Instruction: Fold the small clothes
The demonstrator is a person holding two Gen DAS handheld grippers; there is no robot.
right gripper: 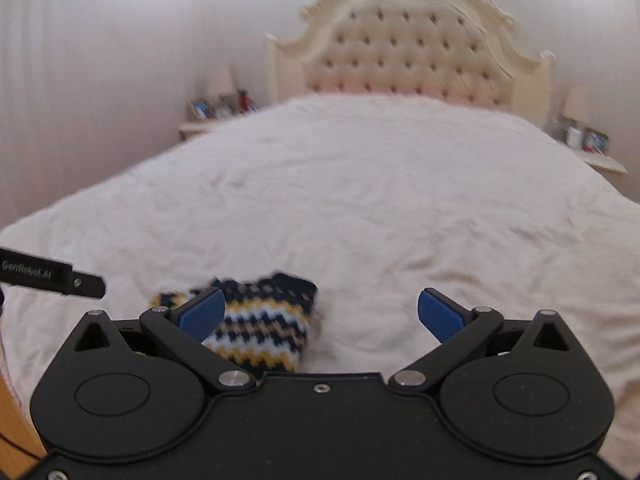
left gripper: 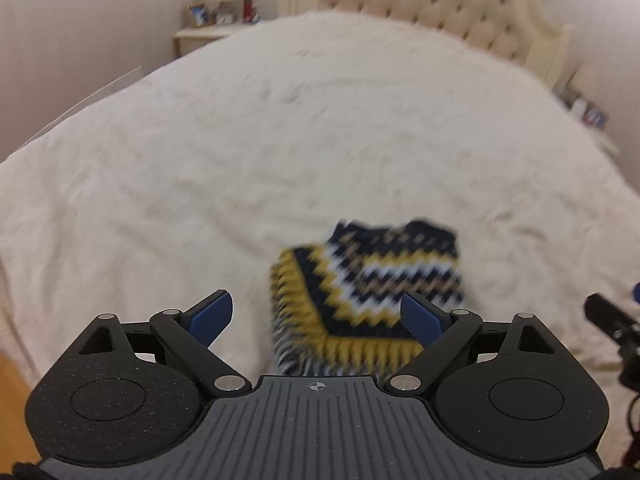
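Observation:
A small knitted garment (left gripper: 360, 284) with navy, yellow and white zigzag stripes lies folded on the white bedspread (left gripper: 280, 140) near the bed's front edge. My left gripper (left gripper: 316, 316) is open and empty just above its near side, the garment between and beyond the blue fingers (left gripper: 212, 314). In the right wrist view the garment (right gripper: 264, 320) lies at lower left, partly behind the left blue finger (right gripper: 202, 312). My right gripper (right gripper: 320, 314) is open and empty, over bare bedspread (right gripper: 360, 200) to the garment's right.
A tufted cream headboard (right gripper: 408, 52) stands at the far end. Nightstands with small items stand at the far left (right gripper: 208, 114) and far right (right gripper: 592, 148). Part of the other gripper (right gripper: 52, 274) shows at the left edge. Wooden floor (left gripper: 12, 408) lies below the bed's front edge.

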